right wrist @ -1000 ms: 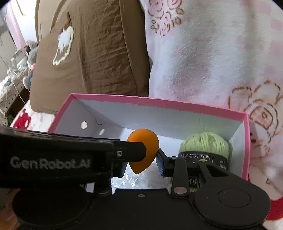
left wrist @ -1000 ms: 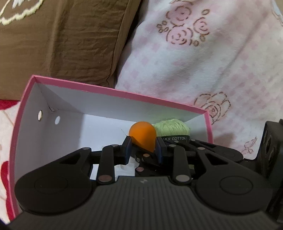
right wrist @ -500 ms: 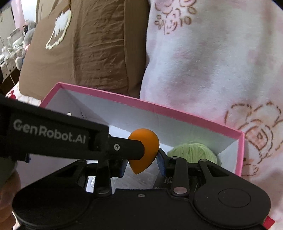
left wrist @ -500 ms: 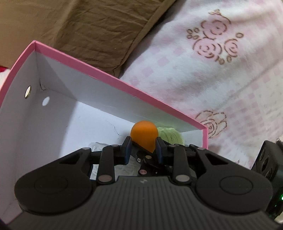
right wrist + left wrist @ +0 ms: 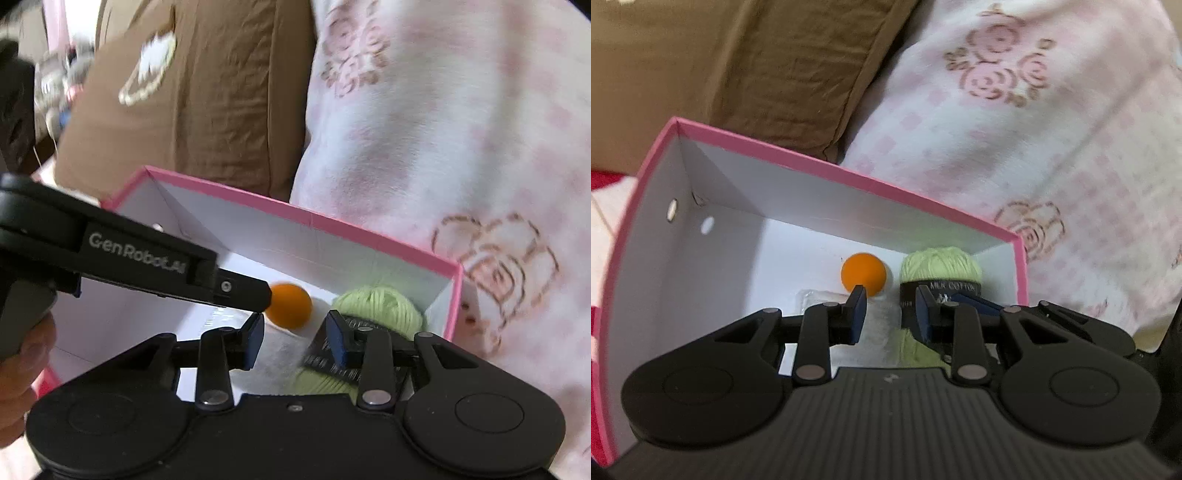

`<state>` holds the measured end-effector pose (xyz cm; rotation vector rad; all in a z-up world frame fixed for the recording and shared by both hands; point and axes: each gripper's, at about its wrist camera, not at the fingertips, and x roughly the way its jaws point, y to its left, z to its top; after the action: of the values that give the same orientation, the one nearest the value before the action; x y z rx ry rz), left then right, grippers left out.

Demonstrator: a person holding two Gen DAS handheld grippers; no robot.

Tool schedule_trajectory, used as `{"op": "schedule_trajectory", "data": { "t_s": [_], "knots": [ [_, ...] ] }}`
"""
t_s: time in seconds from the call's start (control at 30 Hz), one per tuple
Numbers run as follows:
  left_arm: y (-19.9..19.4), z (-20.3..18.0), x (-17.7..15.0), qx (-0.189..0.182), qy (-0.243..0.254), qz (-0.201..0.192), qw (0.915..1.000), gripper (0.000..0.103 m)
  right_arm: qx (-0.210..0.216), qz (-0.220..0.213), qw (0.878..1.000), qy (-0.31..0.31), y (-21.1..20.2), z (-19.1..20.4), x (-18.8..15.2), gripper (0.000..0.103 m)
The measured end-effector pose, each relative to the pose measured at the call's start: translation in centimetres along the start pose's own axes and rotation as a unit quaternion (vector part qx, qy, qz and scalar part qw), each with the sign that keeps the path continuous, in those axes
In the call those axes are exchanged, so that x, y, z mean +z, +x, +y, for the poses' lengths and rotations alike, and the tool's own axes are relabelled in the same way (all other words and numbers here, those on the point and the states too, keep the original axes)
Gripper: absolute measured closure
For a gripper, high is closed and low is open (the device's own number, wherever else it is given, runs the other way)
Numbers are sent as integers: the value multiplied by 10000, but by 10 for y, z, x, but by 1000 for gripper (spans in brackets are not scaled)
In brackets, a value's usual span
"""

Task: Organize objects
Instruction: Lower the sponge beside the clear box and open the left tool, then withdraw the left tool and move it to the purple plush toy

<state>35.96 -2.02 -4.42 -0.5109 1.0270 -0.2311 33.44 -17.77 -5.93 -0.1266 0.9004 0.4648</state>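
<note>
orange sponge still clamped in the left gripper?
No, the orange sponge lies on the box floor, clear of the open left gripper.

"GenRobot.AI" on left claw [image 5: 236, 291] (white lettering)

The pale green yarn ball [image 5: 380, 306] is half hidden behind the black gripper body, its dark paper label [image 5: 332, 360] smeared unreadable, and the brown pillow [image 5: 192, 96] runs off-frame.

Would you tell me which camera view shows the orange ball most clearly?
The left wrist view: the orange ball is sharp, lying in the pink box beside the green yarn, only its lower edge covered by a fingertip. In the right wrist view the ball is blurred and partly hidden by the other hand-held gripper.
</note>
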Motion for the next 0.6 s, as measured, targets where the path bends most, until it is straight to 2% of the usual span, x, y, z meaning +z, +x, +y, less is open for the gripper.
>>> {"op": "schedule_trajectory", "data": {
  "t_s": [0.2,0.4,0.6],
  "knots": [
    [-31,-3,-10,151,170,-22,9997,76,192,-333,9991,154,-32,3,-19,60],
    [-70,-1,-26,262,229,-66,9994,76,403,-459,9981,8,-56,24,-24,60],
    [-114,-8,-46,260,719,-262,9967,72,467,-473,9978,-80,-83,42,-33,49]
  ]
}}
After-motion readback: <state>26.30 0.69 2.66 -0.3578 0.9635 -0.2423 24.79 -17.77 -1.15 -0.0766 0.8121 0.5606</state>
